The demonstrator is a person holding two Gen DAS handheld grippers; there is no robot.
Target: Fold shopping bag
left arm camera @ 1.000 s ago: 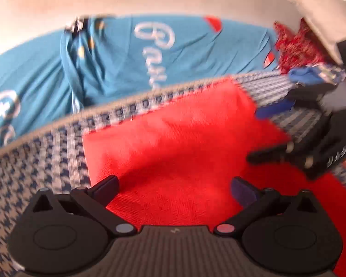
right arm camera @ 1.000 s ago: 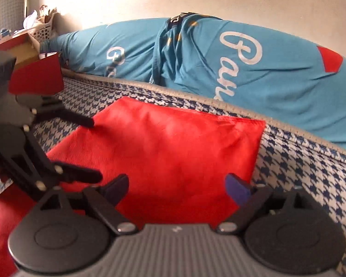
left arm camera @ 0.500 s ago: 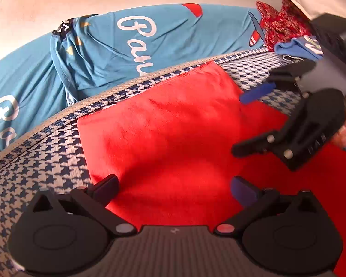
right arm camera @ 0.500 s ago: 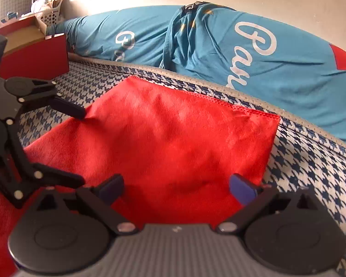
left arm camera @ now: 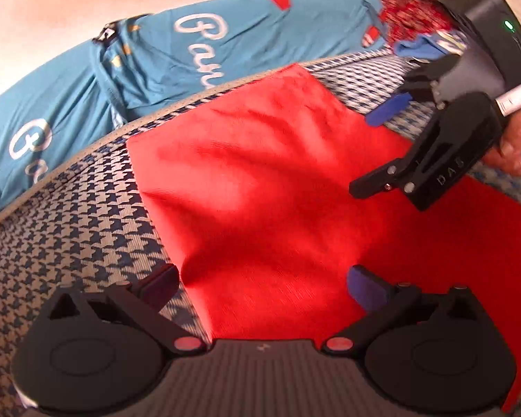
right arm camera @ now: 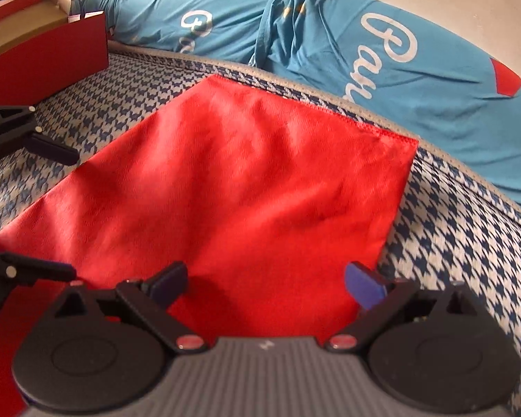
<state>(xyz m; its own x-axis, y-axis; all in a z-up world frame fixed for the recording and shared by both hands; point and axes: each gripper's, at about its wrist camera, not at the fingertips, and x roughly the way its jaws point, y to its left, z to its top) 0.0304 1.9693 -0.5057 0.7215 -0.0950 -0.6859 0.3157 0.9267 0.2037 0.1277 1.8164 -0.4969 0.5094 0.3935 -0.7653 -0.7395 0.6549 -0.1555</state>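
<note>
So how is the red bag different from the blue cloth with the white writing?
The red bag is plain and lies flat on the checked cover; the blue cloth has white writing and lies bunched behind it, against the wall. Both are soft fabric.

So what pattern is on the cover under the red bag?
Blue and white houndstooth checks on the cover, clearest in the right wrist view.

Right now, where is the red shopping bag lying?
The red shopping bag lies flat on the houndstooth cover, centre of both wrist views, just before the blue printed cloth.
</note>
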